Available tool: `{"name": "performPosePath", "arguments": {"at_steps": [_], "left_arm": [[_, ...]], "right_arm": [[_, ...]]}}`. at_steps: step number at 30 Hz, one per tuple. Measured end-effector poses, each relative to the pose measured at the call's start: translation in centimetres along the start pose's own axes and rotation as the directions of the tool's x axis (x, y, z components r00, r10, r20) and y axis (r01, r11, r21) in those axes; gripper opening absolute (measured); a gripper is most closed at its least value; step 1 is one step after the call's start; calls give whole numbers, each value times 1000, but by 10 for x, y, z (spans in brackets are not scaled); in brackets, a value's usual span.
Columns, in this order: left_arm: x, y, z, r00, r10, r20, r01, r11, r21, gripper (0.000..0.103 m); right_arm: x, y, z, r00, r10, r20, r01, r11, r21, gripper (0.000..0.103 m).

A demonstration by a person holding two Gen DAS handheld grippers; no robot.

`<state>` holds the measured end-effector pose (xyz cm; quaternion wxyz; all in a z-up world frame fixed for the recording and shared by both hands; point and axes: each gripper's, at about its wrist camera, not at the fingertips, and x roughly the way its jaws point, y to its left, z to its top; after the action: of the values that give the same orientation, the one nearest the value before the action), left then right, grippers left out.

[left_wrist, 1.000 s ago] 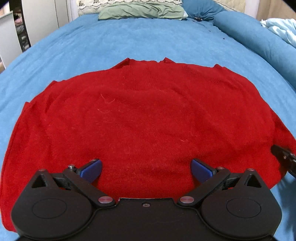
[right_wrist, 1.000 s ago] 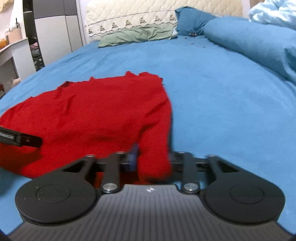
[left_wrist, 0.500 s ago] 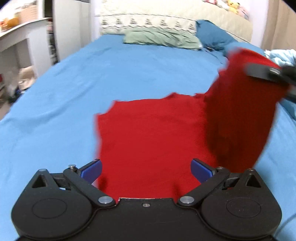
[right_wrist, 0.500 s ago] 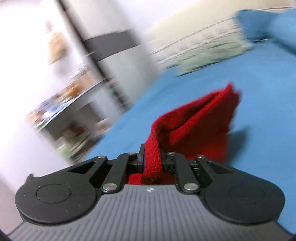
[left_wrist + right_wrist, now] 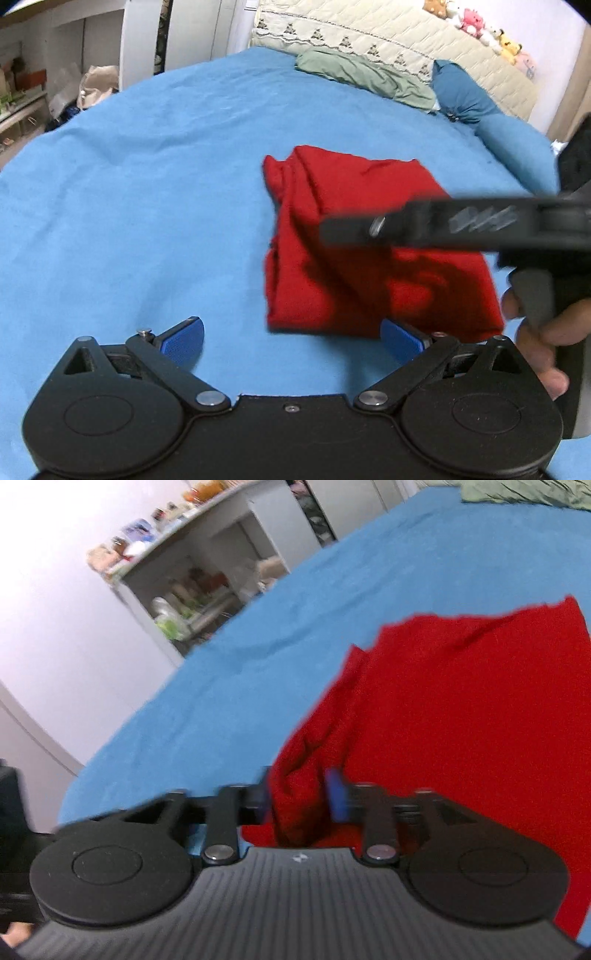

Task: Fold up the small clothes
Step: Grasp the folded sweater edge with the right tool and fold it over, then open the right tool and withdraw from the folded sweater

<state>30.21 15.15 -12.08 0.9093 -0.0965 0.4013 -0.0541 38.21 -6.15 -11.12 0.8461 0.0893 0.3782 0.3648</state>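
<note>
A red knit garment [image 5: 354, 229] lies folded over on the blue bed [image 5: 147, 192]. My left gripper [image 5: 291, 341] is open and empty, just in front of the garment's near edge. My right gripper [image 5: 301, 794] is shut on a bunched edge of the red garment [image 5: 461, 709], with cloth between its blue pads [image 5: 334, 788]. In the left wrist view the right gripper [image 5: 332, 229] reaches in from the right, above the garment, with the hand behind it.
A green pillow [image 5: 365, 75] and blue pillows [image 5: 465, 96] lie at the head of the bed. Shelves with clutter [image 5: 192, 587] stand left of the bed. A white cabinet [image 5: 147, 44] stands beyond the bed's left edge.
The right gripper carried the garment's right side up and over to the left, folding it in half. The left gripper pulled back and now sits clear of the cloth.
</note>
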Motion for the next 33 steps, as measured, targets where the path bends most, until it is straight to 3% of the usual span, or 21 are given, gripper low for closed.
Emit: {"name": "performPosePath", "arguments": {"at_steps": [3, 7, 12, 16, 22, 29, 33], "left_arm": [[-1, -1, -1, 1000, -18, 10, 18, 1000, 12, 103], [-3, -9, -1, 999, -14, 41, 13, 1000, 24, 103], [0, -6, 3, 997, -4, 73, 5, 1000, -25, 103], [0, -5, 4, 995, 24, 93, -22, 999, -28, 103], [2, 1, 6, 994, 40, 104, -36, 998, -49, 103], [7, 12, 12, 992, 56, 113, -47, 996, -81, 103], [7, 18, 13, 992, 59, 113, -48, 994, -94, 103]], "right_arm": [[-40, 1, 1, 992, -24, 123, 26, 1000, -10, 80], [-86, -7, -29, 955, -181, 235, 181, 983, 22, 85], [-107, -18, -92, 905, -366, 216, 367, 929, 34, 85], [-96, -24, -124, 867, -468, 172, 477, 879, -16, 85], [-69, -44, -125, 811, -565, 150, 568, 823, 32, 83], [-60, -46, -127, 785, -602, 144, 613, 789, -43, 83], [-68, -46, -129, 735, -653, 185, 669, 742, -40, 81]]}}
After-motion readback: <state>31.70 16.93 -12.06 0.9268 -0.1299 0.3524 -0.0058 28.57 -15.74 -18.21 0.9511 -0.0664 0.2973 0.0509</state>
